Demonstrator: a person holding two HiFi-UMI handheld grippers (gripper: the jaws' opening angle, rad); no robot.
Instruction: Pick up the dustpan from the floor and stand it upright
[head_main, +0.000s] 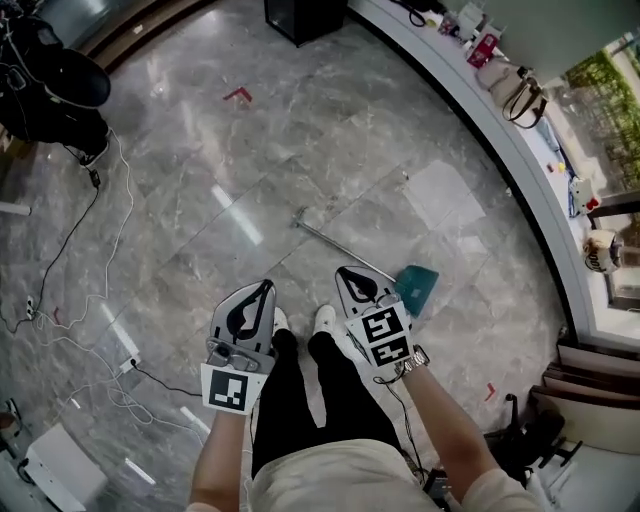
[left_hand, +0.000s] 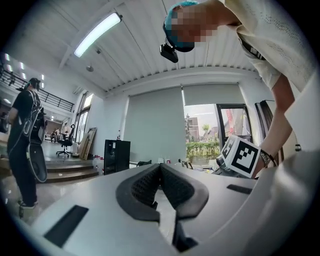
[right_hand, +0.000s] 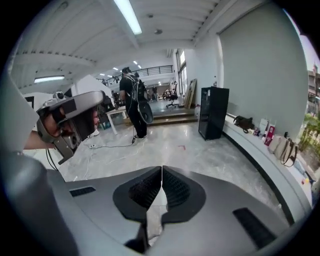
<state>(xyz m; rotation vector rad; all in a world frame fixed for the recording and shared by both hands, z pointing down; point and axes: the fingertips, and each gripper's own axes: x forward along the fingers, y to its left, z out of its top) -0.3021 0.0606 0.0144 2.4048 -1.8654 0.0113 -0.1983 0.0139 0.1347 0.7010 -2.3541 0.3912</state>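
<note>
Grey marble floor (head_main: 300, 150) fills the head view, with white cables (head_main: 100, 300) trailing across its left side. On it the teal dustpan (head_main: 417, 287) lies flat, its long metal handle (head_main: 335, 245) reaching up and left, just ahead of the person's right shoe (head_main: 325, 318). The left claw (head_main: 262, 290) and right claw (head_main: 347, 274) hover above the floor, the right one nearer the dustpan, and neither holds it.

Left gripper view: the left claw's tips are pressed together on nothing. Beyond are a black cabinet (left_hand: 116, 156), a bright window (left_hand: 215, 130) and a standing person (left_hand: 25, 140).

Right gripper view: the right claw is pinched closed and empty over open floor.
</note>
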